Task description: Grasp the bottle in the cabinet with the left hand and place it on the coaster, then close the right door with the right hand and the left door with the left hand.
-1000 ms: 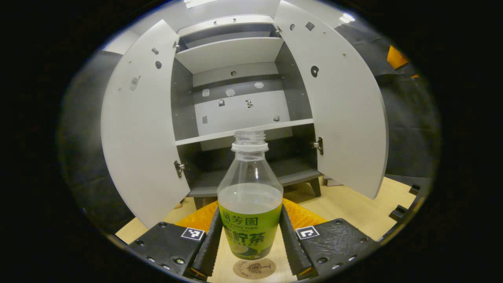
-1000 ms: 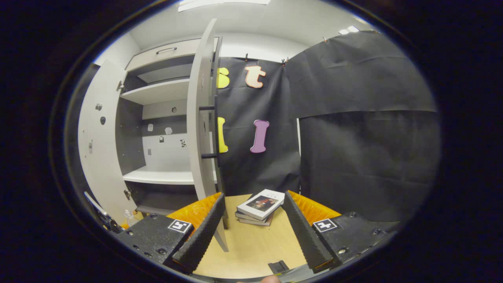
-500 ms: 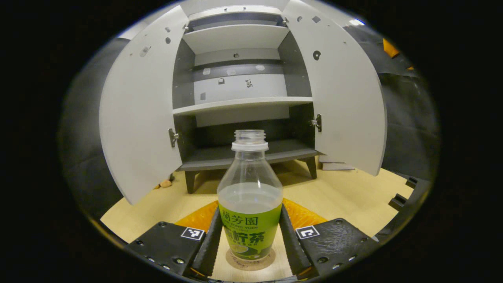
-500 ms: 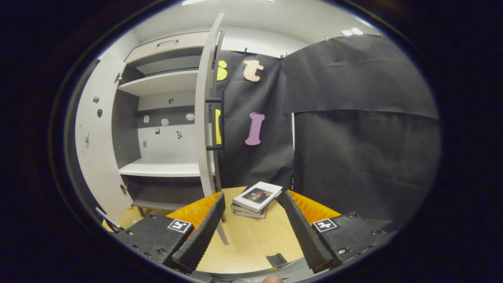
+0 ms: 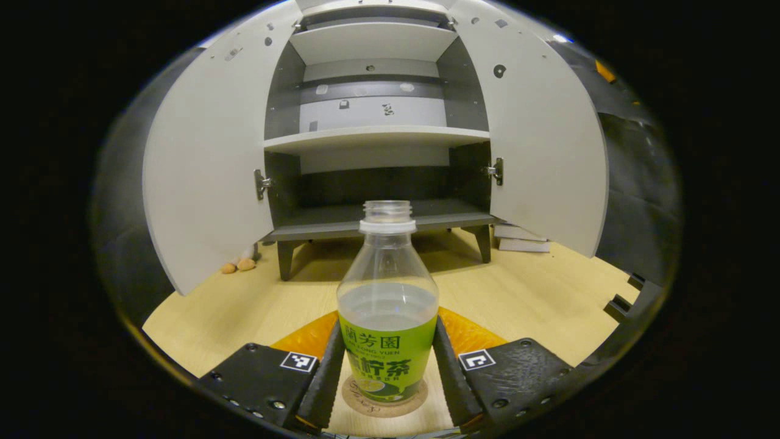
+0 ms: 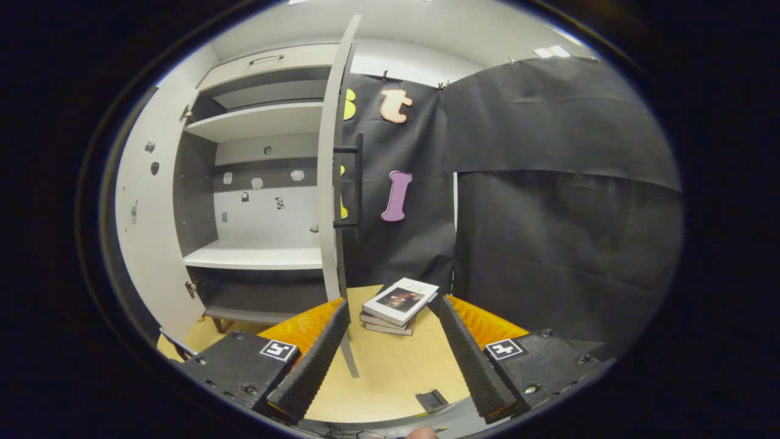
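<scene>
Bottle stands on coaster on the wooden floor.

A staged recording booth: black cloth wall behind a grey cabinet on a wooden floor.

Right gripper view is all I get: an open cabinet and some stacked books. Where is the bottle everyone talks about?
Observer: The bottle stands upright in the left gripper view, with the left hand-held gripper shut on its label from both sides.
Operator: Is it anywhere near the coaster?
Observer: Yes, the round coaster lies right under its base, on the wooden tabletop in front of the cabinet.
Operator: Could it spill?
Observer: Possibly if tipped: its neck has no cap, and clear liquid fills roughly the lower half.
</scene>
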Demonstrator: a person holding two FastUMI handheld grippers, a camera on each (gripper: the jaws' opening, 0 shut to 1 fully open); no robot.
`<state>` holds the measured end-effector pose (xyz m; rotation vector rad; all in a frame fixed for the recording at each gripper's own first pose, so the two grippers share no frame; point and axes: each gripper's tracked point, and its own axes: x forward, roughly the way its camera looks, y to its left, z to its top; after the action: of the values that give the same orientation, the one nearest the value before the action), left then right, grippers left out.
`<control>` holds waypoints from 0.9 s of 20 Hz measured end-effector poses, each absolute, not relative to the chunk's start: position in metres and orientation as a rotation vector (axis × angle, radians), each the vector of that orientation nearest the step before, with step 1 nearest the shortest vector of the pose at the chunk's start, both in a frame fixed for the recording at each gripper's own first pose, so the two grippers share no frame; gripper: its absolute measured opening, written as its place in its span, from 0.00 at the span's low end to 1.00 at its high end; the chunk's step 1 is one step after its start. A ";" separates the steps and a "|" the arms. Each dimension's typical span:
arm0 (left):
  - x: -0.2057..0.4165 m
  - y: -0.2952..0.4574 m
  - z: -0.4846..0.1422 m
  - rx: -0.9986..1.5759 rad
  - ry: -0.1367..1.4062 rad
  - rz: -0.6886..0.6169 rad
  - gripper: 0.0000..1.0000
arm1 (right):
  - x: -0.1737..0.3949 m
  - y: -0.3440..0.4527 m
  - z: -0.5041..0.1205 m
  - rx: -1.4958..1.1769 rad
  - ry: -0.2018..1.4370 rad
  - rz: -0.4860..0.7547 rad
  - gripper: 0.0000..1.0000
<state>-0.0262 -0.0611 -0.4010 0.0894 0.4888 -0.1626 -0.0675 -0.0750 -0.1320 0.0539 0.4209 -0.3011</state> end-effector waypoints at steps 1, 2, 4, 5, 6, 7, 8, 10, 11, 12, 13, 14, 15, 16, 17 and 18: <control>-0.028 -0.060 -0.400 0.082 0.483 -0.160 0.70 | -0.067 -0.075 -0.132 0.054 0.421 -0.301 0.97; -0.027 -0.061 -0.399 0.079 0.481 -0.162 0.74 | -0.066 -0.074 -0.133 0.056 0.421 -0.298 0.98; -0.028 -0.062 -0.400 0.082 0.488 -0.163 0.75 | -0.062 -0.073 -0.135 0.062 0.422 -0.291 0.97; -0.029 -0.063 -0.401 0.081 0.493 -0.170 0.77 | -0.060 -0.072 -0.135 0.063 0.423 -0.287 0.97; -0.031 -0.064 -0.403 0.078 0.507 -0.179 0.74 | -0.058 -0.071 -0.135 0.063 0.420 -0.281 0.97; -0.033 -0.064 -0.409 0.067 0.540 -0.180 0.79 | -0.056 -0.070 -0.135 0.063 0.417 -0.279 0.97; -0.037 -0.062 -0.414 0.055 0.572 -0.176 0.80 | -0.054 -0.070 -0.137 0.068 0.419 -0.275 0.98; -0.041 -0.059 -0.412 0.048 0.575 -0.169 0.81 | -0.050 -0.068 -0.136 0.086 0.415 -0.260 0.98; -0.041 -0.057 -0.410 0.053 0.573 -0.169 0.78 | -0.047 -0.067 -0.135 0.090 0.408 -0.252 0.98; -0.041 -0.056 -0.408 0.058 0.576 -0.169 0.78 | -0.045 -0.067 -0.134 0.092 0.402 -0.249 0.98; -0.042 -0.056 -0.406 0.065 0.581 -0.173 0.78 | -0.042 -0.067 -0.134 0.095 0.397 -0.240 0.98; -0.043 -0.056 -0.404 0.074 0.589 -0.174 0.80 | -0.040 -0.067 -0.134 0.097 0.392 -0.233 0.98; -0.044 -0.056 -0.403 0.082 0.597 -0.173 0.83 | -0.038 -0.067 -0.133 0.101 0.387 -0.226 0.98; -0.043 -0.055 -0.398 0.084 0.595 -0.170 0.90 | -0.035 -0.067 -0.132 0.105 0.380 -0.218 0.98; -0.042 -0.057 -0.393 0.081 0.596 -0.172 0.93 | -0.033 -0.068 -0.130 0.107 0.371 -0.210 0.98; -0.041 -0.056 -0.387 0.079 0.592 -0.168 0.97 | -0.031 -0.069 -0.129 0.108 0.362 -0.202 0.98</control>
<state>-0.0413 -0.0565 -0.3872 0.0789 0.5918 -0.1680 -0.0314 -0.0687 -0.1290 0.1084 0.3622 -0.2016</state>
